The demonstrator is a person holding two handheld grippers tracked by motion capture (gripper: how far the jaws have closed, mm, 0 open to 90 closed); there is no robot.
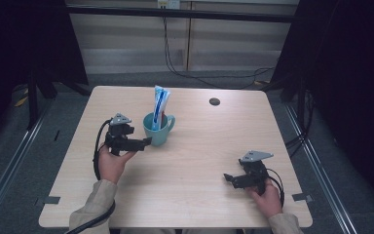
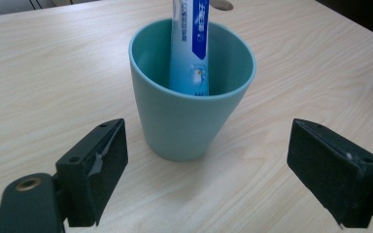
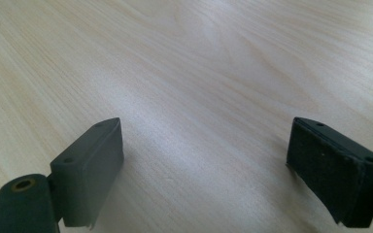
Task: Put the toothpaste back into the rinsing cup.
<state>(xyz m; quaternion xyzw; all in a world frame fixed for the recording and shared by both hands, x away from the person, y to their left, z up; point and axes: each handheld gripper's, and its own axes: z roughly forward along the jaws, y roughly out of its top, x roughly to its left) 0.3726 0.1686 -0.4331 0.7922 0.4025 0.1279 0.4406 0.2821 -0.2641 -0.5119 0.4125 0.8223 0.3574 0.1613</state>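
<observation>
A pale wood-grain worktop (image 1: 195, 161) with rounded corners and a small dark round cap (image 1: 215, 101) set near its far edge carries a smooth teal mug (image 1: 157, 129), tapered toward its base, with a handle on its right side in the high view. The mug stands left of centre, and a glossy blue-and-white tube (image 1: 159, 107) stands upright inside it, leaning on the far wall and rising well above the rim; the print on the tube is too blurred to read. The person's left hand (image 1: 111, 163), in a beige sleeve, holds the left gripper (image 1: 143, 142) level just beside the mug, its fingers (image 2: 97, 170) spread wide apart with the mug ahead of and between them in the left gripper view, touching neither pad. The right hand (image 1: 267, 197) holds the right gripper (image 1: 229, 178) low near the worktop's near right corner, well apart from the mug, pointing left; its matte black, blocky fingers (image 3: 90, 167) are likewise spread wide over bare wood, gripping nothing.
</observation>
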